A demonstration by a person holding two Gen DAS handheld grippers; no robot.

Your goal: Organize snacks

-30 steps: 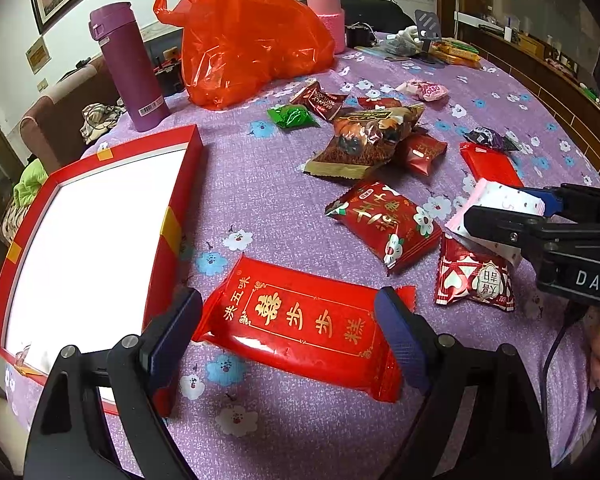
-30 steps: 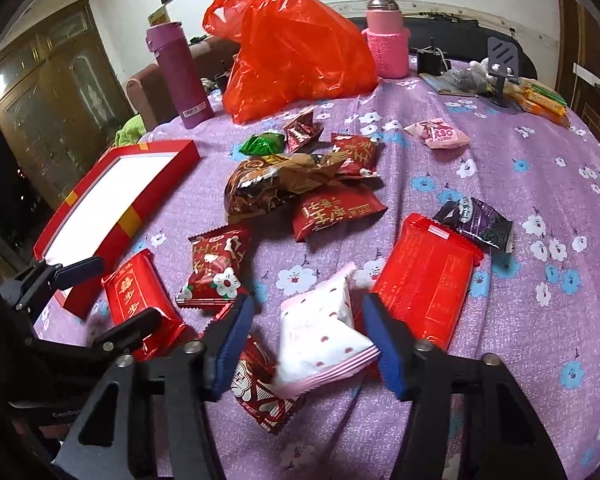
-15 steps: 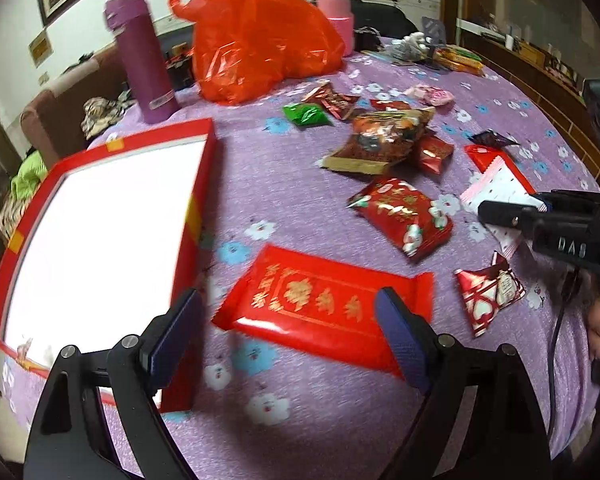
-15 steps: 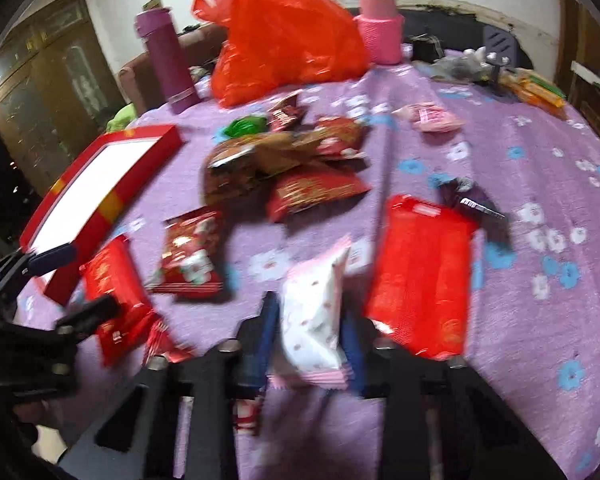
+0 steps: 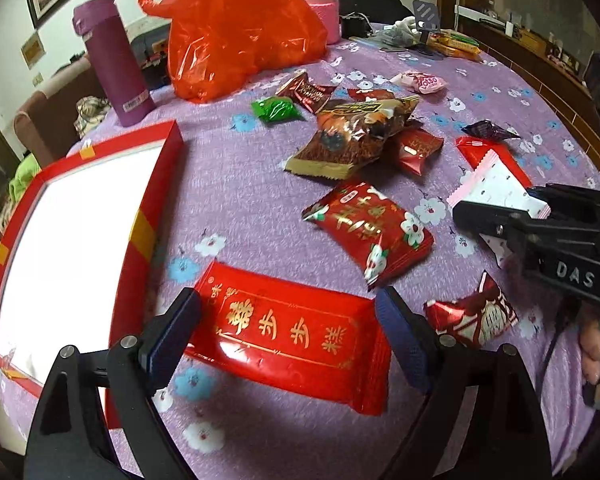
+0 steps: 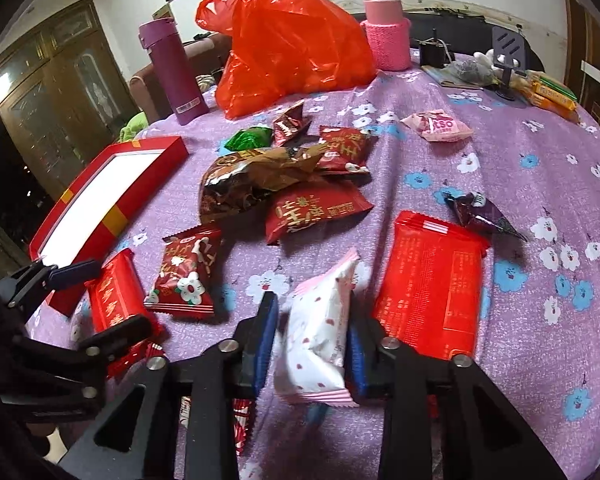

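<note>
A long red packet with gold characters point(image 5: 288, 336) lies flat on the purple flowered cloth. My left gripper point(image 5: 288, 332) is open and straddles it end to end, one pad at each short edge. The red box with a white inside point(image 5: 60, 248) sits just left of it. My right gripper point(image 6: 312, 340) has a white-and-pink packet point(image 6: 320, 332) standing between its jaws, which are opening. The right pad touches the packet and a thin gap shows at the left pad. In the left wrist view that packet point(image 5: 496, 184) sticks out past the right gripper point(image 5: 500, 216).
Loose snacks lie scattered: a red flowered packet point(image 5: 372, 228), a heart-print one point(image 5: 472, 316), a brown bag point(image 5: 352, 136), a flat red packet point(image 6: 432, 284), a dark purple one point(image 6: 484, 216). An orange plastic bag point(image 6: 288, 44), purple bottle point(image 6: 174, 72) and pink flask point(image 6: 386, 36) stand at the back.
The right jaws closed in on the white-and-pink packet, then widened a little. The left gripper drew back from the long red packet, then came forward over it again.
</note>
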